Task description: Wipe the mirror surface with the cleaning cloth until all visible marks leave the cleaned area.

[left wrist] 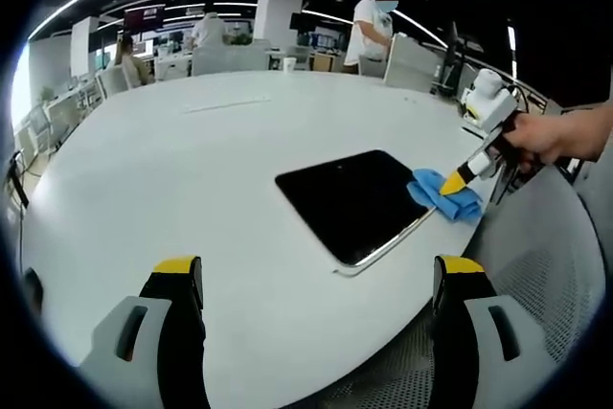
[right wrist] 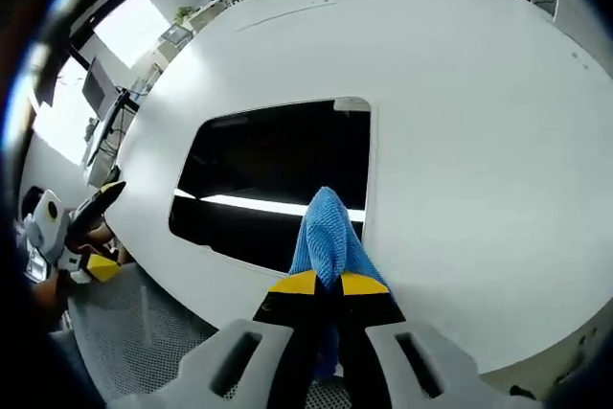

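While pinched tight in the right gripper (right wrist: 329,284), cloth (right wrist: 328,232) sits on the mirror (right wrist: 259,174) edge. Left gripper (left wrist: 316,270) spread wide, well off the mirror. Gotta press flat, sweep slow overlapping passes across the mirror.

We count one mirror (left wrist: 362,200) and one blue cleaning cloth (left wrist: 443,194), both on one white table (left wrist: 192,170). We count two grippers: the left gripper (left wrist: 316,280) and the right gripper (right wrist: 329,284). Beyond the table, we make out three people (left wrist: 372,30), though small and far off.
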A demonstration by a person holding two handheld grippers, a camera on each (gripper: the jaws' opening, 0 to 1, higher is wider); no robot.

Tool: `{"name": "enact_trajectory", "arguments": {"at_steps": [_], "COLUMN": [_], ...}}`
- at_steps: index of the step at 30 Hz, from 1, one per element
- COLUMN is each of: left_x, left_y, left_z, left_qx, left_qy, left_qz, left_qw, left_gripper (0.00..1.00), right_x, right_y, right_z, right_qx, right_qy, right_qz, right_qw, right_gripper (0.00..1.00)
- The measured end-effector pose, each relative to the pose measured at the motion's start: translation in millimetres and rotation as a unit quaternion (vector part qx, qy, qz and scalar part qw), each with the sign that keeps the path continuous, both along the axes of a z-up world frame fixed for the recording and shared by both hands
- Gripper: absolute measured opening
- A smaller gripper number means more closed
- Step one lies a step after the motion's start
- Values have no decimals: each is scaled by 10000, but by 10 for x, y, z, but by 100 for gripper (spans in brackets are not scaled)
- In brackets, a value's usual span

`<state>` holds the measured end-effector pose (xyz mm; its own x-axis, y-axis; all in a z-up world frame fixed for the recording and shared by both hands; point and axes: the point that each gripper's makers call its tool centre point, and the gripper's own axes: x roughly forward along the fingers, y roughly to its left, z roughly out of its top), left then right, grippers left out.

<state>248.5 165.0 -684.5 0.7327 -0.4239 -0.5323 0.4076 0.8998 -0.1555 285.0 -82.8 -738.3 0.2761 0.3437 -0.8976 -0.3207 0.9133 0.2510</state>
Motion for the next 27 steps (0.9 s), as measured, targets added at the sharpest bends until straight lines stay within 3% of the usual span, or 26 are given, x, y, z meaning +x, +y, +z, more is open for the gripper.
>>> {"name": "enact_trajectory", "arguments": {"at_steps": [10,15,21,27], "left_x": [4,-16,-7,8], "left_y": [-31,-24,3,-6], "left_z": [34,-7,0,7], "left_qx": [-28,-3,-1,-35], "left_qy": [-93,17,-16,-63], "left_qz": [-80,-77,-10,-1], "left_qw": [9999,10000,10000,10000], "left_gripper": [99,99,99,99], "right_x": [130,220,388,590], "right_y": [45,55,87,94], "right_z": [-9,-17,-18,-20], "right_qx": [-3,-175,-384,-392], "right_qy": [-31,-38,-93,-51], "right_qz": [-47,96,259,144], "right_qw": [10000,9998,9989,9991], "right_gripper": [1,0,1,1]}}
